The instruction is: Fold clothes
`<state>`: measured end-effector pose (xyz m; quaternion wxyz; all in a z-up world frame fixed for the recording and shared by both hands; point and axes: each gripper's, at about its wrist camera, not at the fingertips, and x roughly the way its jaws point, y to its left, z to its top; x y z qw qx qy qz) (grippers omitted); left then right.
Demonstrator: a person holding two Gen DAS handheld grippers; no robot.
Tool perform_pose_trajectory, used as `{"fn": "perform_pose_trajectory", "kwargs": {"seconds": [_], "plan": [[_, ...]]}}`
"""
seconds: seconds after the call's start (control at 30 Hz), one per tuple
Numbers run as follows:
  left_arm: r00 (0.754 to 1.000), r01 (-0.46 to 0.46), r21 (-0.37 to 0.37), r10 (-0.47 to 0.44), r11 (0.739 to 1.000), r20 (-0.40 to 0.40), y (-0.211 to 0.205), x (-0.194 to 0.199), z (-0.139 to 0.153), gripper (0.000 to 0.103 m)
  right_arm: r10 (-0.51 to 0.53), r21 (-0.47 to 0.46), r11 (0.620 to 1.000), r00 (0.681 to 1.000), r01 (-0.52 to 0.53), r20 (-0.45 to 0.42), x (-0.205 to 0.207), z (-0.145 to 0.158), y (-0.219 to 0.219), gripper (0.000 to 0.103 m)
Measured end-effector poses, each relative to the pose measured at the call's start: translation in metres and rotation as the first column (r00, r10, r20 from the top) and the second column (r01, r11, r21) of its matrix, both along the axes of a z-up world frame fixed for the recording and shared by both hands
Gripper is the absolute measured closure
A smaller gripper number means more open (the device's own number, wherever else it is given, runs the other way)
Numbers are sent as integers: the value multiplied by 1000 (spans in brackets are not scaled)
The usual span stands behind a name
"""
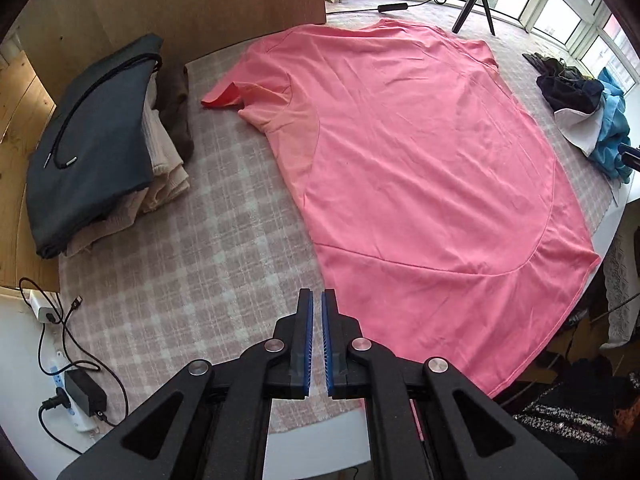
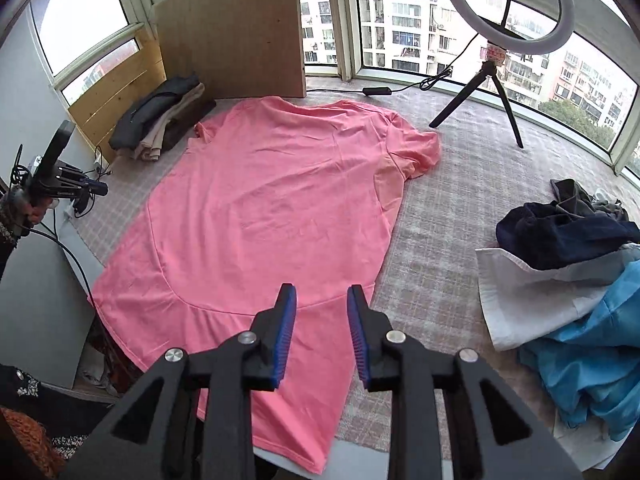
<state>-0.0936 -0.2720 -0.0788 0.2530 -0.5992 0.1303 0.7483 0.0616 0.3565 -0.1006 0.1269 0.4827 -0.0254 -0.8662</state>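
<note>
— Where's the pink short-sleeved T-shirt [image 1: 404,168]?
— Spread flat on the checked grey tablecloth [image 1: 168,264], folded stack of dark and cream clothes [image 1: 100,140] at nine o'clock.
— Grippers?
— Left gripper [image 1: 317,304] nearly closed, empty; right gripper [image 2: 322,300] parted (nothing between), over the hem.

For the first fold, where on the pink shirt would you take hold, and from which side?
Probably the pink shirt at its near hem corners, coming from the table's near edge. It lies flat, spread out, collar away, and the hem overhangs that edge, so fingers can pinch it there.
</note>
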Motion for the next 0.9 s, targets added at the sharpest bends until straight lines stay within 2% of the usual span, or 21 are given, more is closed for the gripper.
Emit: {"fn": "perform_pose_trajectory", "kwargs": {"seconds": [0.03,0.17,0.27,0.33,0.37,0.43,0.5,0.6,0.7,0.77,0.9], "plan": [[1000,6,32,-6,999,9,8,-10,-8,98,-17,-14,1000,1000,17,2,-16,-10,-2,77],[998,26,67,-29,997,47,33,-40,-49,96,-105,-64,992,994,107,31,-62,-60,-3,79],[996,49,46,-52,998,69,36,-51,-72,96,-160,-106,980,984,167,72,-81,-94,3,79],[995,64,-10,-63,998,73,33,-55,-84,98,-164,-55,984,980,172,116,-87,-110,2,79],[995,81,-10,-80,997,64,29,-56,-83,97,-166,-21,985,976,171,140,-89,-118,2,79],[993,94,-63,-89,994,75,21,-61,-82,101,-167,42,986,966,162,199,-88,-126,6,79],[993,113,-100,-110,989,36,14,-65,-66,100,-184,63,983,960,174,211,-86,-114,15,79],[990,135,-119,-139,984,-29,6,-74,-33,99,-214,102,974,967,201,140,-97,-71,27,79],[988,118,-89,-126,989,-90,-1,-96,4,98,-237,142,964,969,226,63,-114,-25,35,79],[990,88,-37,-92,995,-109,-6,-114,25,98,-238,112,966,971,233,33,-128,-3,38,79],[990,57,21,-54,998,-127,5,-137,37,98,-205,113,973,979,203,6,-153,5,31,79]]}}
